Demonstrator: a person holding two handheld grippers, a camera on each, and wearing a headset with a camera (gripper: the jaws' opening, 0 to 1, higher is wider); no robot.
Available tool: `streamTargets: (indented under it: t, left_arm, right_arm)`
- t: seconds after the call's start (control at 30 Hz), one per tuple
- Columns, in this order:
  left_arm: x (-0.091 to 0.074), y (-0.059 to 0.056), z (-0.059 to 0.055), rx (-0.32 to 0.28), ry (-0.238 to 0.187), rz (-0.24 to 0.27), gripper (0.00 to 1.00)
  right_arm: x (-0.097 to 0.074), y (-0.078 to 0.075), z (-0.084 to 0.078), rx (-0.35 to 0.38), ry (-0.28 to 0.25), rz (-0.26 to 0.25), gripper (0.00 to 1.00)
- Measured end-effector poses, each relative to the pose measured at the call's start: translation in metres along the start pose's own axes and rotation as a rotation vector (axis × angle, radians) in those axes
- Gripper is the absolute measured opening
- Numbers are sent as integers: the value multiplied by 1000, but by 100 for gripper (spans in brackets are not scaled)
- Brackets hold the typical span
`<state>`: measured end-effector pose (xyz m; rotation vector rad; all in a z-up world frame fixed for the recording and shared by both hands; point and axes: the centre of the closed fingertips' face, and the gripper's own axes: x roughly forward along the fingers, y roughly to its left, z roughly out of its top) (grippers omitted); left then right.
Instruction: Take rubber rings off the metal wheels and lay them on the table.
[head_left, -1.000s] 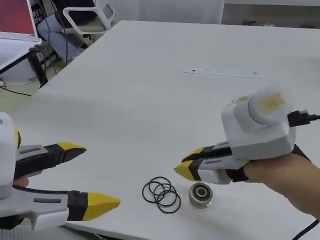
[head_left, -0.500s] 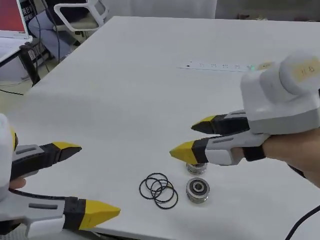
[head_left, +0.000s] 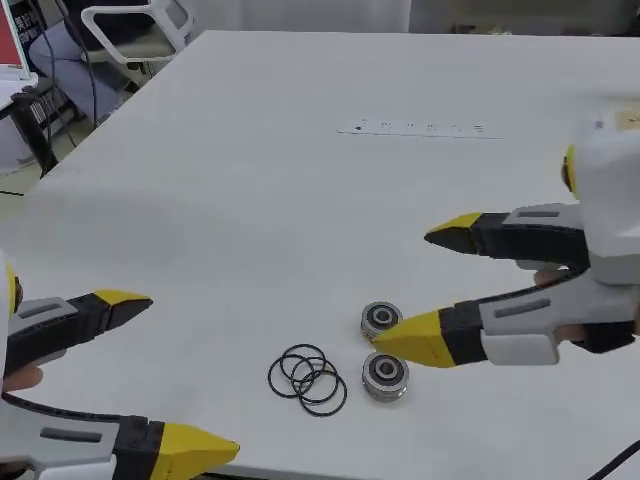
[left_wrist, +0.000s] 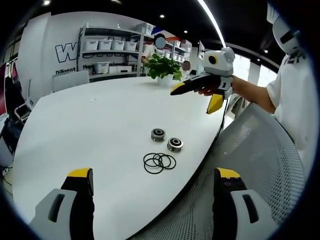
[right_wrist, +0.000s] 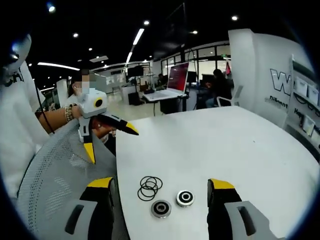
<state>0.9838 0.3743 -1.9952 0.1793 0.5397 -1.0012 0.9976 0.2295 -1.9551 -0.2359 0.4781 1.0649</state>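
Observation:
Two metal wheels (head_left: 381, 318) (head_left: 385, 372) lie side by side near the table's front edge. Just left of them is a heap of several black rubber rings (head_left: 307, 378). My right gripper (head_left: 420, 288) hovers open above and to the right of the wheels, nothing between its yellow tips. My left gripper (head_left: 168, 375) is open at the lower left, short of the rings. In the left gripper view the rings (left_wrist: 159, 161) and wheels (left_wrist: 158, 133) (left_wrist: 175, 144) lie ahead of the open left gripper (left_wrist: 154, 174). In the right gripper view the rings (right_wrist: 149, 187) and wheels (right_wrist: 161, 208) (right_wrist: 185, 197) lie between the open jaws.
A white power strip (head_left: 415, 128) lies far back on the white table (head_left: 250, 180). An office chair (head_left: 130, 30) stands beyond the far left corner. The table's front edge runs just below the rings. A mesh chair back (right_wrist: 55, 165) is close to the person.
My right gripper has lifted up and to the right and gone from shut to wide open. A second wheel now lies on the table behind the first. The left gripper has barely moved.

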Motion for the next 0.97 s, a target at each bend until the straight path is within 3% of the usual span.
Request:
streamTargets:
  t: [0.3,0.53,0.97]
  left_arm:
    - [0,-3,3,-17,-18,-15,99]
    - [0,-2,1,-19,-12,-12,99]
    - [0,0,0,-21,-4,-14,99]
  right_arm:
    - [-20,3,-41,-37,58,-43,79]
    - [-29,3,-69,61,60,-76,82]
    - [-39,3,-107,231,51,-157,89]
